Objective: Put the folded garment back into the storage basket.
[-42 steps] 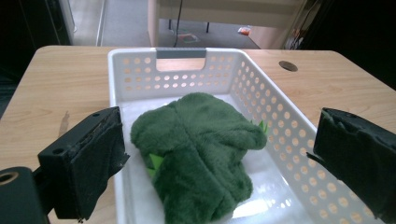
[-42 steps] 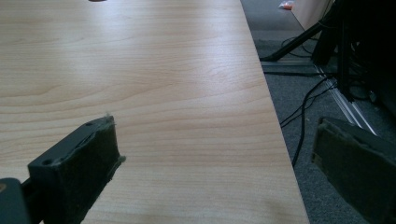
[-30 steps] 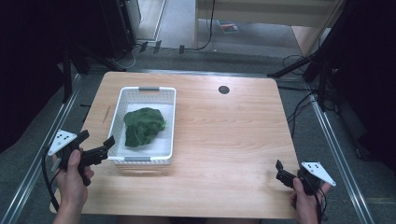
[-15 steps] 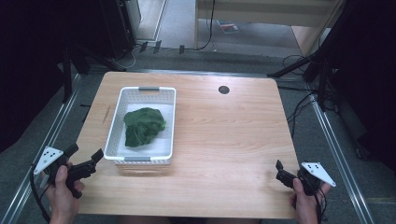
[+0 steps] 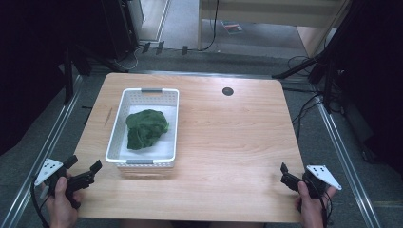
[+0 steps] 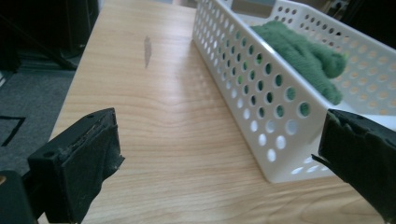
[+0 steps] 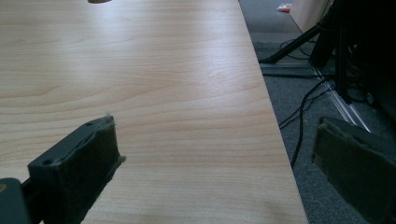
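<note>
One perforated white plastic basket (image 5: 167, 124) holding crumpled fuzzy green cloth (image 5: 145, 128).

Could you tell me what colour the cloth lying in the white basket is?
The cloth is dark green; the high view shows it best.
</note>
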The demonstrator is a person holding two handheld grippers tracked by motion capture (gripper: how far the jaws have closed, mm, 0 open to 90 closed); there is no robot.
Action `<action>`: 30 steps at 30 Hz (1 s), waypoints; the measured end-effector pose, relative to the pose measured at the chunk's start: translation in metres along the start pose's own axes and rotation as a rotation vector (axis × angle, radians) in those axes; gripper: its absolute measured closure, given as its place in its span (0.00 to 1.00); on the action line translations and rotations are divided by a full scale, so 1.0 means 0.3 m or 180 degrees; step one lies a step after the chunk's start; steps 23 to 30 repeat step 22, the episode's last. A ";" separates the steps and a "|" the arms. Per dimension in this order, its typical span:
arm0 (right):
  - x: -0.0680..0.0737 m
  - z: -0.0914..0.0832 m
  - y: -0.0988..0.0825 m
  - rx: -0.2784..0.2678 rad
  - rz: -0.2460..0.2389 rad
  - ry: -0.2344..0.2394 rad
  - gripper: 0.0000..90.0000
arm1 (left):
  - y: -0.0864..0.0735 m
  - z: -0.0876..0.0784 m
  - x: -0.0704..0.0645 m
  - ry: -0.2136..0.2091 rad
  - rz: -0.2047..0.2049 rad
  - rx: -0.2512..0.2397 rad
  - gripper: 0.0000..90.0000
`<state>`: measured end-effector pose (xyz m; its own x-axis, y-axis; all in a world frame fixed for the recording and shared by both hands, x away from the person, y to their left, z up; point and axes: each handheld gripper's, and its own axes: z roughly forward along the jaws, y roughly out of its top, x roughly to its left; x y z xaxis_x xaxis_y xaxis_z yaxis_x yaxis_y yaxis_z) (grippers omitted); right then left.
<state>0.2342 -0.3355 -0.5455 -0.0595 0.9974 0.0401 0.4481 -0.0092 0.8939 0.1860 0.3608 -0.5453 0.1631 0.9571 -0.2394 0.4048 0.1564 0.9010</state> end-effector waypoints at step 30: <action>0.000 0.000 0.000 0.0005 -0.0004 -0.0009 0.01 | -0.019 0.028 -0.015 0.0160 0.0122 0.0118 0.00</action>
